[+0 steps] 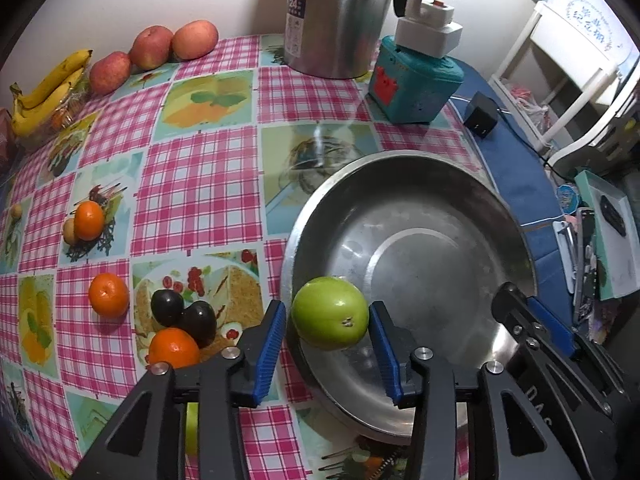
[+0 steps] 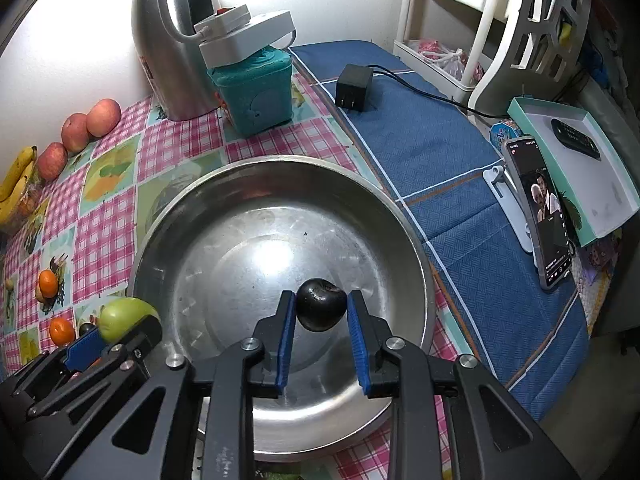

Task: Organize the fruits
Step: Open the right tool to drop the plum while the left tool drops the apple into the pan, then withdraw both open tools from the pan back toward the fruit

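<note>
A steel bowl stands on the checked tablecloth. My left gripper hovers at the bowl's left rim with a green round fruit between its blue pads; a thin gap shows beside the fruit, so the jaws stand open. My right gripper is over the inside of the bowl, shut on a dark plum. On the cloth to the left lie three oranges and two more dark plums.
Along the back wall are three apples, bananas, a steel kettle and a teal box. On the blue cloth to the right sit a black charger, a phone on a stand and an open box.
</note>
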Demonstrator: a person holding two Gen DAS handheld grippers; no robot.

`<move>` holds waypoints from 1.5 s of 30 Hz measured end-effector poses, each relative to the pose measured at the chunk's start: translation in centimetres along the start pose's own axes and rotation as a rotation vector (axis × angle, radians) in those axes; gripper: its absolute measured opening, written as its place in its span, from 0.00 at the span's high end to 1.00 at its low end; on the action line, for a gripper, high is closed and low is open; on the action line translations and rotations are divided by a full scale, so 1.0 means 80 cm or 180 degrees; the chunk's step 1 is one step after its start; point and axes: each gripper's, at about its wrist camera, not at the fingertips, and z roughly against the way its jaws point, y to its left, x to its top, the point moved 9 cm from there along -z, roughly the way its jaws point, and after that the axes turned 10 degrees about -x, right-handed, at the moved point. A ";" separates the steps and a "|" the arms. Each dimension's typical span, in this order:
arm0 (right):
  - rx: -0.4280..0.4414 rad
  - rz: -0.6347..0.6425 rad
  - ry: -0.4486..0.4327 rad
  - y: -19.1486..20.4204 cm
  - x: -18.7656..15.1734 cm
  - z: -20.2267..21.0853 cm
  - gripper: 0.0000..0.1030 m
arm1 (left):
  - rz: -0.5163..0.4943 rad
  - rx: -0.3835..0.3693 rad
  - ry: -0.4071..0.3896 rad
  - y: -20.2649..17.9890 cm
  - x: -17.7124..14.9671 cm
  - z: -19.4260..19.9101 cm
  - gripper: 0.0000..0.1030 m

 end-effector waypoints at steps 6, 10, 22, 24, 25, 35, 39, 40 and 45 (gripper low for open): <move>0.0019 -0.0007 0.0013 0.000 0.000 0.001 0.67 | 0.0005 -0.0008 -0.0090 0.000 0.003 0.015 0.54; 0.0017 0.0004 -0.0025 0.000 0.002 0.007 0.64 | 0.0064 0.0067 -0.0168 0.015 0.005 0.029 0.48; 0.0109 0.0156 -0.0064 0.018 -0.005 0.026 0.63 | 0.0561 0.0612 -0.0292 0.133 -0.013 0.072 0.45; 0.0153 0.0191 -0.0069 0.026 -0.008 0.030 0.63 | 0.0633 0.0670 -0.0320 0.151 -0.019 0.080 0.44; 0.0173 0.0204 -0.0071 0.030 -0.009 0.032 0.63 | 0.0670 0.0697 -0.0337 0.160 -0.022 0.084 0.44; 0.0352 0.0374 -0.0091 0.075 -0.028 0.054 0.63 | 0.1013 0.0829 -0.0448 0.232 -0.057 0.123 0.41; 0.0390 0.0462 -0.0115 0.088 -0.036 0.064 0.63 | 0.1062 0.0809 -0.0492 0.243 -0.064 0.131 0.37; 0.0404 0.0479 -0.0116 0.091 -0.037 0.066 0.63 | 0.1064 0.0805 -0.0500 0.245 -0.065 0.131 0.36; 0.0369 0.0558 -0.0147 0.102 -0.041 0.067 0.54 | 0.1129 0.0850 -0.0501 0.257 -0.075 0.128 0.00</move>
